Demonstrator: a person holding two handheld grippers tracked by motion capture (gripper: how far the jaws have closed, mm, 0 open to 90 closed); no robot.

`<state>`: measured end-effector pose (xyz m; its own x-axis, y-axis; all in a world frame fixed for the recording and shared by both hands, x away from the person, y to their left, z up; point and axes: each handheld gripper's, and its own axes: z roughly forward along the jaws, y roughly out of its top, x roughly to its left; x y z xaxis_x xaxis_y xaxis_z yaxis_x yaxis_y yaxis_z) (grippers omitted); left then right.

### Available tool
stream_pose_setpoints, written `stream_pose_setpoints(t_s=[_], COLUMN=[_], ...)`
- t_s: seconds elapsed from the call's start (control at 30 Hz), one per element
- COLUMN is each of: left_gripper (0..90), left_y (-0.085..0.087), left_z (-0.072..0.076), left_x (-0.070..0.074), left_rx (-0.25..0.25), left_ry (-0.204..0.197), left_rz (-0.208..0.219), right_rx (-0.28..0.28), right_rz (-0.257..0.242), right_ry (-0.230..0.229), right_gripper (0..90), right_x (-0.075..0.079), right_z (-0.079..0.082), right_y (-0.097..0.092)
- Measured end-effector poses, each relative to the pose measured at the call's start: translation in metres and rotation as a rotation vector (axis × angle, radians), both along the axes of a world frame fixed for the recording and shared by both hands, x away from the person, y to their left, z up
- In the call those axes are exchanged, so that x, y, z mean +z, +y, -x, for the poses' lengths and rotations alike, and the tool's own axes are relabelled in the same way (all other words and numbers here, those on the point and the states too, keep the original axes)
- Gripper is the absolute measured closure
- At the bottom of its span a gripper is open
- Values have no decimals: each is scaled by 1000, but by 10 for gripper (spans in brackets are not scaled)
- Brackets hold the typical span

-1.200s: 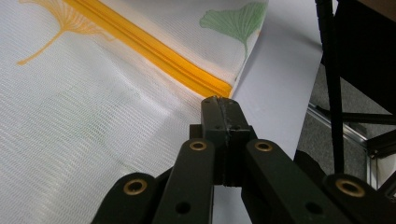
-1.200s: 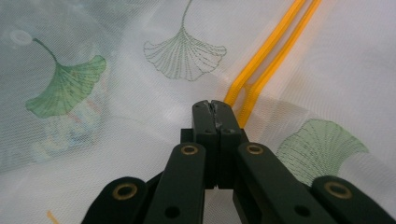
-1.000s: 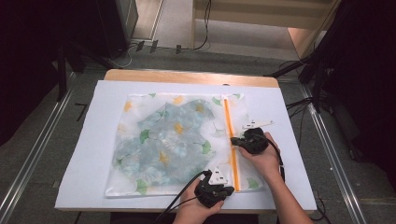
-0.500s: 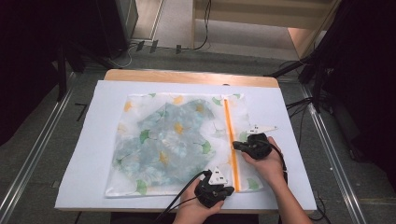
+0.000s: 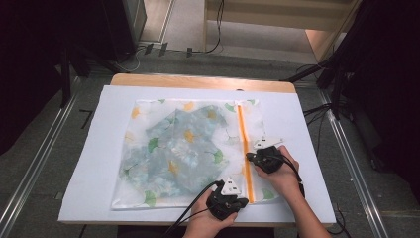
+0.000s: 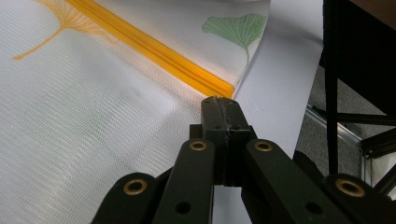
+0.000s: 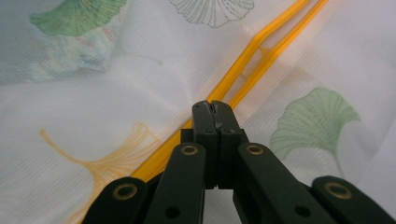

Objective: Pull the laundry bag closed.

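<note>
Right gripper view: right tongs (image 7: 214, 108) closed at parted zipper (image 7: 261, 49); left gripper view: left tongs (image 6: 223, 103) closed by mesh bag (image 6: 93, 116) corner.

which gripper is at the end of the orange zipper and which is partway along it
The left gripper sits at the near end of the zipper, by the mesh bag's corner. The right gripper is midway along.

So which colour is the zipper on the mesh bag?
Orange. The zipper shows best in the right gripper view, partly open.
</note>
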<state>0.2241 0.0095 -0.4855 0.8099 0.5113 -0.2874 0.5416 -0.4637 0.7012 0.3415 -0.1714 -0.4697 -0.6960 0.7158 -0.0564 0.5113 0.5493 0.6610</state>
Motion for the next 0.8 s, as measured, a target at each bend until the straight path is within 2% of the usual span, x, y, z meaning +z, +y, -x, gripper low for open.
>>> stream_pose_setpoints(t_s=[0.07,0.17,0.47,0.5,0.53,0.67,0.8], left_gripper=[900,900,900,900,900,900,900], left_y=[0,0,0,-1,-1,-2,-1], left_z=[0,0,0,0,0,3,0], left_x=[0,0,0,0,0,0,0], left_rx=[-2,-2,-7,-14,-25,-24,-23], left_ry=[1,0,2,10,10,-6,18], left_rz=[0,0,-2,5,-8,-10,-2], right_rx=[-28,-45,-101,-112,-119,-136,-138], right_rz=[15,-46,-121,-129,-141,-133,-119], right_ry=[-23,-3,16,20,31,50,58], right_gripper=[900,900,900,900,900,900,900], right_x=[-1,-4,-6,-7,-7,-5,-3], right_z=[-4,-14,-44,-48,-52,-70,-85], right_y=[0,-6,-6,-6,-6,-3,1])
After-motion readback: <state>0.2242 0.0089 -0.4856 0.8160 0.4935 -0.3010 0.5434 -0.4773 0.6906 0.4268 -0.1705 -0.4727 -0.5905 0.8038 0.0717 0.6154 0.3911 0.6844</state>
